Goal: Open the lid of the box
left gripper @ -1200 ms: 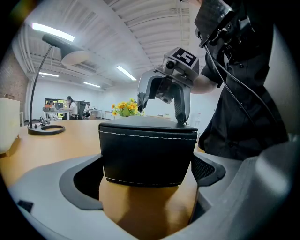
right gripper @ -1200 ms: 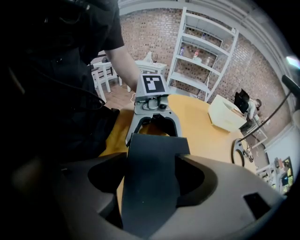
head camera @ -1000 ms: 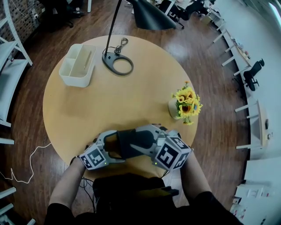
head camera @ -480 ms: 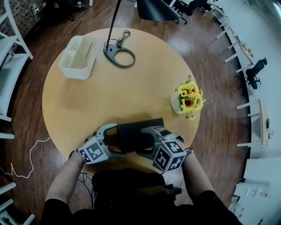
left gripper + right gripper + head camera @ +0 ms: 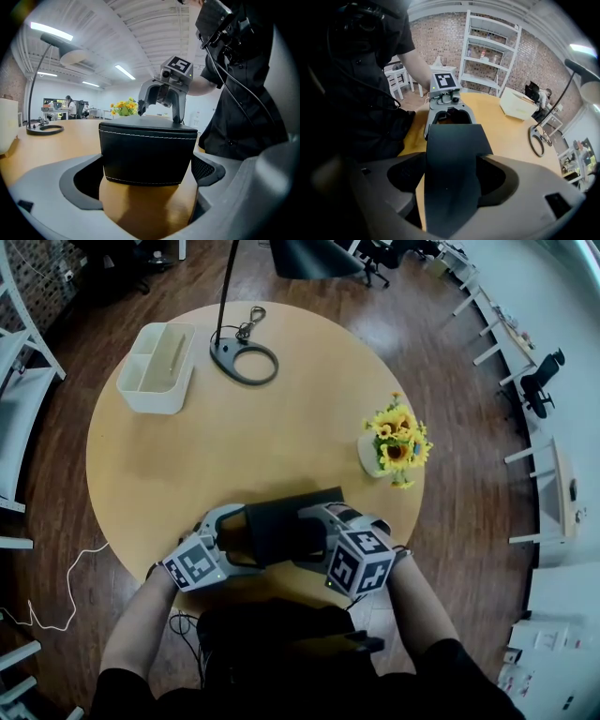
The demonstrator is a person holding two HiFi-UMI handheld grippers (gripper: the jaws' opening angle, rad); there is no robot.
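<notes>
My left claw [image 5: 147,157] pinches one end of the black box [image 5: 289,521], which lies on the round table [image 5: 234,446] near the edge closest to me. My right claw [image 5: 451,171] is spread wide at the other end, with the box top between its jaws.

The round wooden table [image 5: 187,465] bears a black box [image 5: 286,526] at 6 o'clock, a flowerpot [image 5: 370,457] at 3, a lamp base [image 5: 245,362] at 12 and a white bin [image 5: 157,367] at 10.

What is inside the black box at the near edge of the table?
Its contents are hidden: the lid appears shut over the black box. Only its stitched outside shows, between the left gripper's jaws.
</notes>
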